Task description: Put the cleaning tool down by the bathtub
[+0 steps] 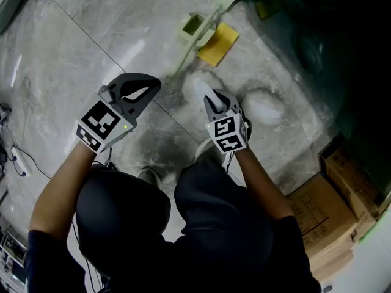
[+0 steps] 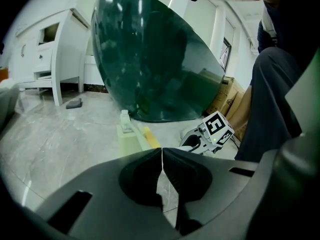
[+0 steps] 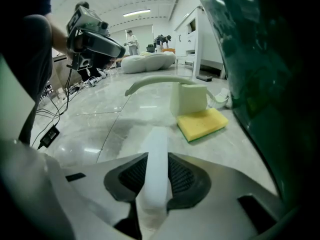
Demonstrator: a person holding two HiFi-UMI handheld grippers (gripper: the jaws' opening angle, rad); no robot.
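The cleaning tool (image 1: 195, 32), a pale green block with a long curved handle, lies on the marble floor beside a yellow sponge (image 1: 219, 43), close to the dark green bathtub (image 1: 317, 35). My right gripper (image 1: 211, 96) is low over the floor, short of the tool. A white bar-shaped thing (image 3: 156, 154) lies between its jaws, touching both pads and pointing toward the tool (image 3: 189, 99) and sponge (image 3: 202, 124). My left gripper (image 1: 143, 93) hovers to the left, shut and empty, its jaws meeting (image 2: 161, 156). It looks at the tool (image 2: 131, 136) and the tub (image 2: 150, 59).
Cardboard boxes (image 1: 324, 212) stand at the right by the tub. A white cabinet (image 2: 50, 59) is on the far side, with a small dark object (image 2: 73, 103) by its leg. Cables and a power adapter (image 3: 49, 135) lie at the left. People stand far off.
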